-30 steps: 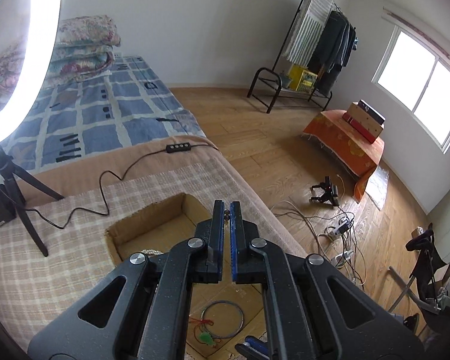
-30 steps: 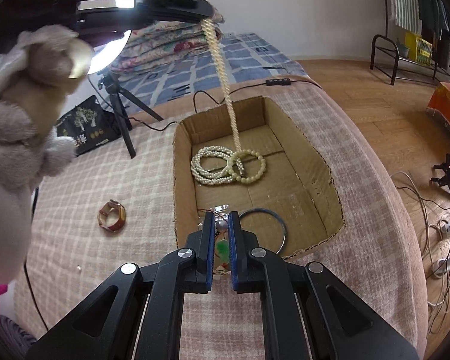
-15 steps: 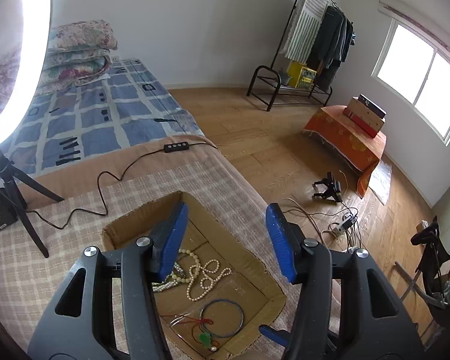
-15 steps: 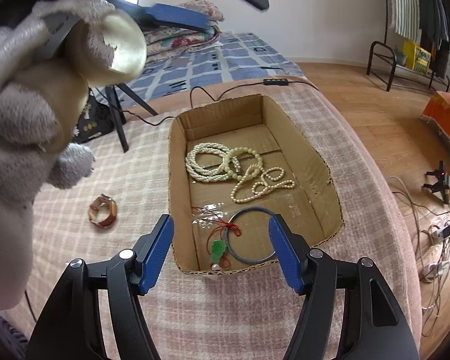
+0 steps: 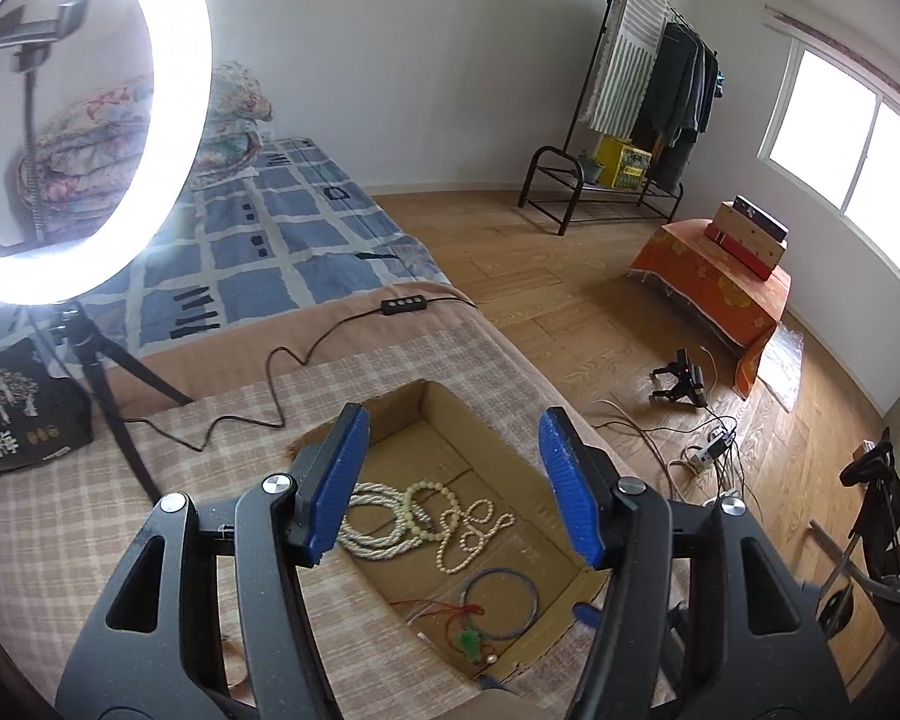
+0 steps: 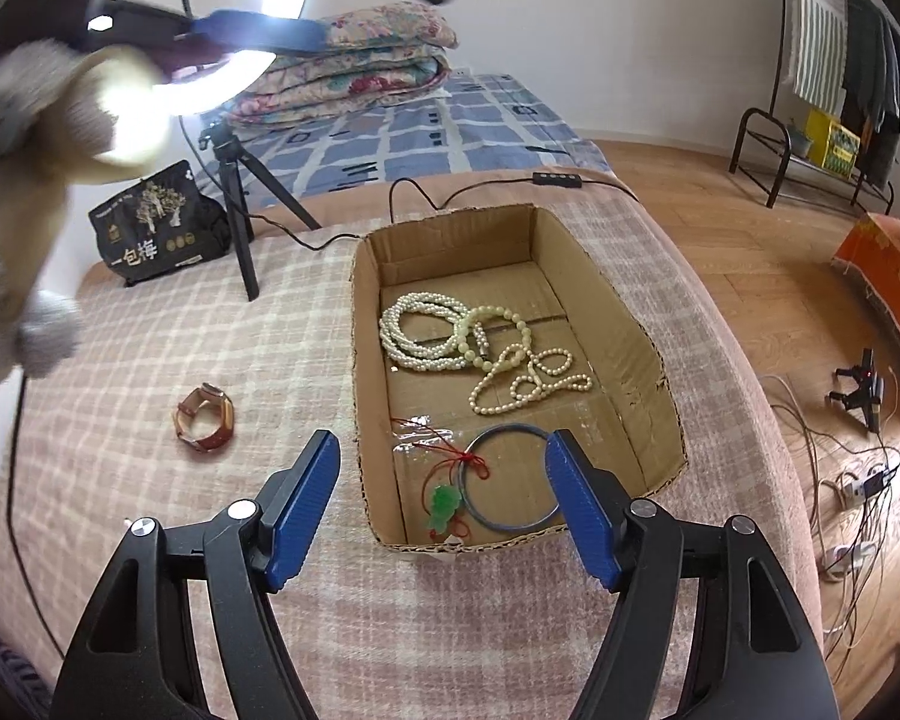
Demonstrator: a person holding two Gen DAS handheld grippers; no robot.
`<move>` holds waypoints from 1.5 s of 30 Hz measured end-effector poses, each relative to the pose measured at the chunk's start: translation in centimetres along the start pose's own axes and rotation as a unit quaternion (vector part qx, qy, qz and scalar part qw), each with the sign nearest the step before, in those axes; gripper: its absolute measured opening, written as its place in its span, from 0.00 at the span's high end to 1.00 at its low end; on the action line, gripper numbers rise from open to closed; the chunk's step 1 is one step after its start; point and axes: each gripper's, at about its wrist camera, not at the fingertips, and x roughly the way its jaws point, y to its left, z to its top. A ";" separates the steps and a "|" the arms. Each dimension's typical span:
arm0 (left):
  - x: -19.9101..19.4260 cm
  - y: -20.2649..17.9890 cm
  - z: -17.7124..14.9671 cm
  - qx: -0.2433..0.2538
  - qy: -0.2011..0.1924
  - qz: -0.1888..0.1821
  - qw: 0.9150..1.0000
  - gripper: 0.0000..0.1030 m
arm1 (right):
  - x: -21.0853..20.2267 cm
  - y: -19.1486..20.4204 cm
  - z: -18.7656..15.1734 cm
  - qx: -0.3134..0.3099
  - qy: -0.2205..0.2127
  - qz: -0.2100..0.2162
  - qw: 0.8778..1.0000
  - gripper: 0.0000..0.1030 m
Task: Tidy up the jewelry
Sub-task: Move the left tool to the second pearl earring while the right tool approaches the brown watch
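Note:
A cardboard box (image 6: pixel 642 330) sits on the checked bedspread. Inside lie coiled pearl strands (image 6: pixel 417 333), a single pearl necklace (image 6: pixel 531 381), a blue bangle (image 6: pixel 513 480) and a green pendant on red cord (image 6: pixel 444 501). A brown wristwatch (image 6: pixel 205 418) lies on the bedspread left of the box. My right gripper (image 6: pixel 444 504) is open and empty at the box's near end. My left gripper (image 5: pixel 450 483) is open and empty above the box (image 5: pixel 438 414); the pearl necklace (image 5: pixel 471 537) and bangle (image 5: pixel 501 603) show beneath it.
A lit ring light (image 5: pixel 84 114) on a black tripod (image 6: pixel 240 198) stands behind the box, its cable (image 5: pixel 270 378) crossing the bed. A black printed bag (image 6: pixel 156 225) lies at the back left. The bed edge drops to a wooden floor with cables (image 6: pixel 858 468) on the right.
Both grippers were shut; the left held the pearl necklace hanging over the box. Both opened, the necklace dropped into the box, and the left gripper rose.

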 end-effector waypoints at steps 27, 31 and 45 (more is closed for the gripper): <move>-16.4 13.5 -13.6 -0.056 -0.023 0.095 0.994 0.41 | -2.7 5.9 -0.5 -0.069 -0.066 0.048 0.994 0.24; -15.9 15.0 -18.2 -0.084 0.005 0.093 0.992 0.41 | -1.5 7.1 -0.6 -0.079 -0.040 0.072 0.993 0.24; -11.4 15.0 -26.3 -0.111 0.091 0.104 0.984 0.55 | 3.5 10.6 0.0 -0.073 0.015 0.112 0.991 0.24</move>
